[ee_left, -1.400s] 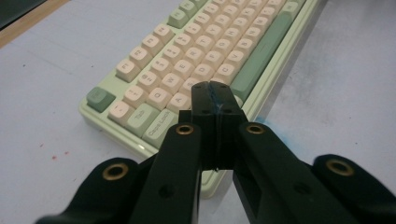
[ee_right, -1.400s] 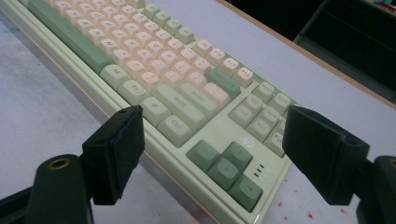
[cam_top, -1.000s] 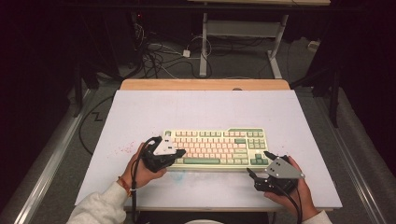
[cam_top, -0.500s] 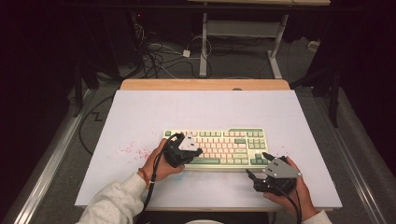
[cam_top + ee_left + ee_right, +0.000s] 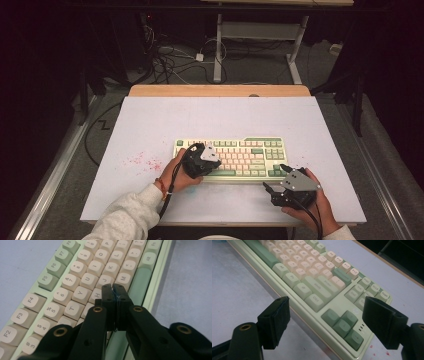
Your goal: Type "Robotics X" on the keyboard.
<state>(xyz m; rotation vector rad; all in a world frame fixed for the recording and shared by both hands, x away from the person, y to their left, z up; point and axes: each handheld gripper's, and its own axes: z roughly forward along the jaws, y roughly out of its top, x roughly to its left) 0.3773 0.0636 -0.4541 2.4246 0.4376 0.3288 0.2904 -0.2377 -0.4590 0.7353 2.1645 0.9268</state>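
We see the keyboard (image 5: 231,157) lying flat near the front-middle of the desk (image 5: 150,125), long side across. Our left gripper (image 5: 113,287) sits over its left-centre keys w/ jaws closed tight together, nothing between them; tips sit right over the H key (image 5: 96,293), touching or not we can't tell. Our right gripper (image 5: 325,322) is just off the keyboard's front right corner, jaws wide open, arrow keys (image 5: 343,325) btwn and beyond them, not gripped.
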